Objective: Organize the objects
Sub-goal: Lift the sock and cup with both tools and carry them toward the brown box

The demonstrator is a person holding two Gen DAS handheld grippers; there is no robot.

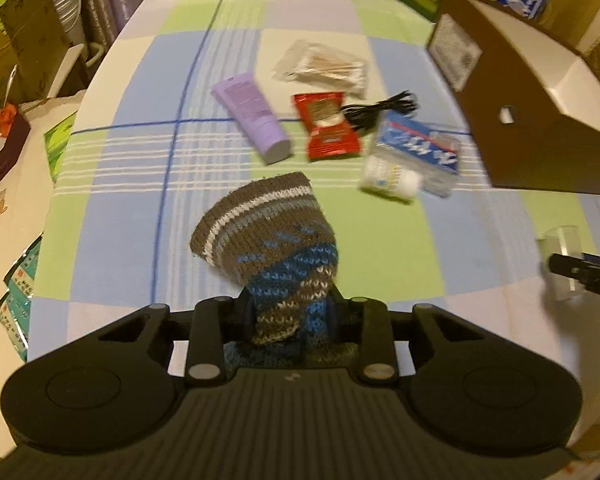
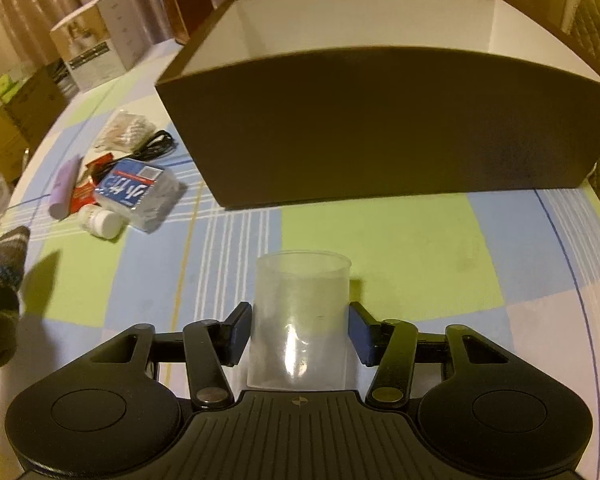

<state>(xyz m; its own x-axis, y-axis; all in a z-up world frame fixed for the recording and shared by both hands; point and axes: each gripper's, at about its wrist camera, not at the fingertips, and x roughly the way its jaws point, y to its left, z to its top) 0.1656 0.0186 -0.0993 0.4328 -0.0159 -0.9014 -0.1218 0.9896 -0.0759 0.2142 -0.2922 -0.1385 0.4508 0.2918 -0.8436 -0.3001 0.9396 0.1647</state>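
My left gripper (image 1: 290, 316) is clamped on the knitted sock (image 1: 268, 232) above the counter (image 1: 120, 208). My right gripper (image 2: 298, 334) pinches the clear cup (image 2: 300, 312); I'd lift both clear over the brown box (image 2: 380, 128) rim before releasing.

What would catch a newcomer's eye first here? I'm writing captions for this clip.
First, the striped knitted sock clamped in the left tool, held above the checked tablecloth. Next, the clear plastic cup between the right tool's pads, facing the big brown box, whose visible inside is empty. Left of the box lie small toiletries, among them a purple tube.
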